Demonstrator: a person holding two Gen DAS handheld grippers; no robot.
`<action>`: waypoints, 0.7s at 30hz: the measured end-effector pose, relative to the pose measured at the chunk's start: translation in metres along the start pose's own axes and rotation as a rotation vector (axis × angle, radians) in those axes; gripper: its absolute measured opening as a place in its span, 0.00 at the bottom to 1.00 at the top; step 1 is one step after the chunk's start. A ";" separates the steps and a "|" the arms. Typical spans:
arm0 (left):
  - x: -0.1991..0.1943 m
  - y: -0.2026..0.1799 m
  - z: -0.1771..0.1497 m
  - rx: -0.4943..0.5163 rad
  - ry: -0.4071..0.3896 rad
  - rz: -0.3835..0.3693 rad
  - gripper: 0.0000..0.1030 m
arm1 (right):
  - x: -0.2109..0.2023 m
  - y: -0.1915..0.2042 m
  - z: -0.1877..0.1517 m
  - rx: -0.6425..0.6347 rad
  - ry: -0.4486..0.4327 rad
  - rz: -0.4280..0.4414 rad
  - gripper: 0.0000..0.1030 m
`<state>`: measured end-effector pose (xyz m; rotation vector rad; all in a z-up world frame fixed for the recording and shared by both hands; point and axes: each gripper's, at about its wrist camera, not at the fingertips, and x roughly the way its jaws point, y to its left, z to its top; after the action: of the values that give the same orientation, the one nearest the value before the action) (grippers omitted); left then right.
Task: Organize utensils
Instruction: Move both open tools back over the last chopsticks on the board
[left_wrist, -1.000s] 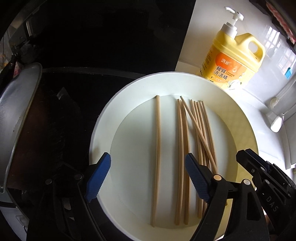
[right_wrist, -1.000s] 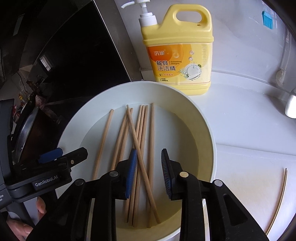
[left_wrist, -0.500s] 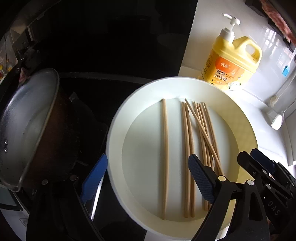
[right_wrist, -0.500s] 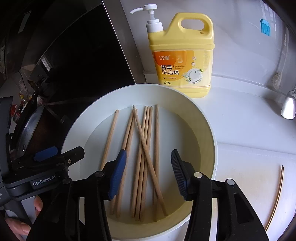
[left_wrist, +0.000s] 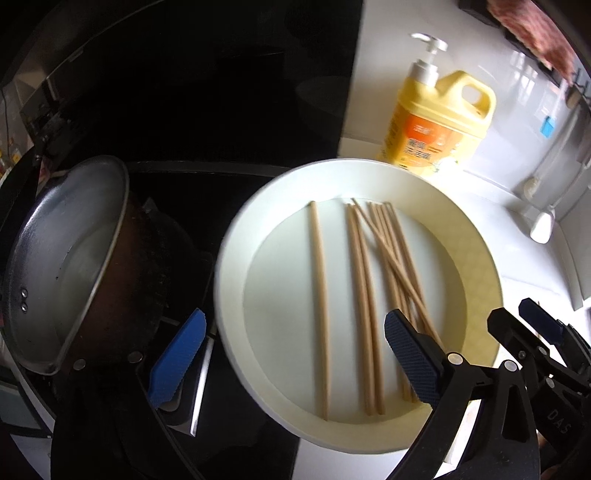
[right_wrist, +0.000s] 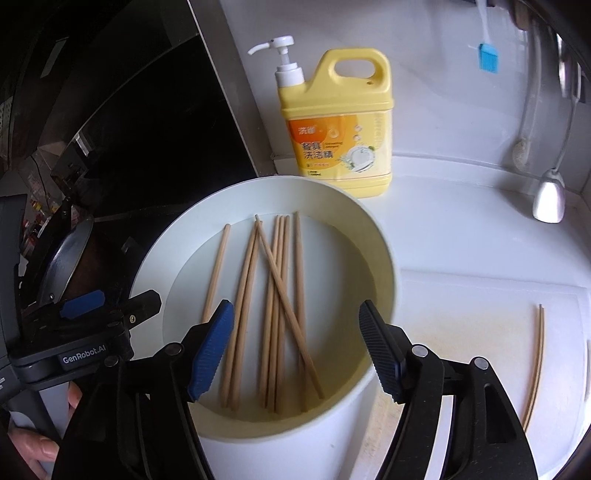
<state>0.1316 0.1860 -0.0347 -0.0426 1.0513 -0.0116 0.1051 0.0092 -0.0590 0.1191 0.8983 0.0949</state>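
Note:
Several wooden chopsticks (left_wrist: 360, 295) lie lengthwise in a white plate (left_wrist: 231, 266), one crossing the others and a single one (left_wrist: 319, 295) apart on the left. My left gripper (left_wrist: 295, 360) hovers over the plate's near left edge, its jaws opening wide, nothing between the pads. In the right wrist view the chopsticks (right_wrist: 275, 295) lie in the plate (right_wrist: 384, 251) below my right gripper (right_wrist: 295, 350). Its jaws are opening too and the pads touch nothing. Two more chopsticks (right_wrist: 535, 362) lie on the white board at the right.
A yellow detergent bottle (right_wrist: 343, 125) stands behind the plate. A metal pot (left_wrist: 62, 258) sits on the dark stove at the left. A white cutting board (right_wrist: 480, 317) lies right of the plate, with a spoon (right_wrist: 548, 199) and a blue brush (right_wrist: 487, 57) hanging on the wall beyond.
Both grippers have drawn back and up from the plate. The right jaws went from nearly shut to wide. The left jaws widened a little, and the pot came into its view.

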 end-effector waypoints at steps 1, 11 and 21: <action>-0.002 -0.005 -0.001 0.010 -0.004 -0.006 0.93 | -0.004 -0.005 -0.002 0.006 -0.005 -0.003 0.66; -0.023 -0.087 -0.016 0.054 -0.035 -0.111 0.94 | -0.058 -0.096 -0.039 0.099 -0.048 -0.105 0.66; -0.033 -0.201 -0.077 0.072 -0.015 -0.129 0.94 | -0.098 -0.218 -0.104 0.126 -0.044 -0.148 0.66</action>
<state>0.0505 -0.0158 -0.0357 -0.0448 1.0312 -0.1655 -0.0298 -0.2132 -0.0783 0.1707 0.8665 -0.1021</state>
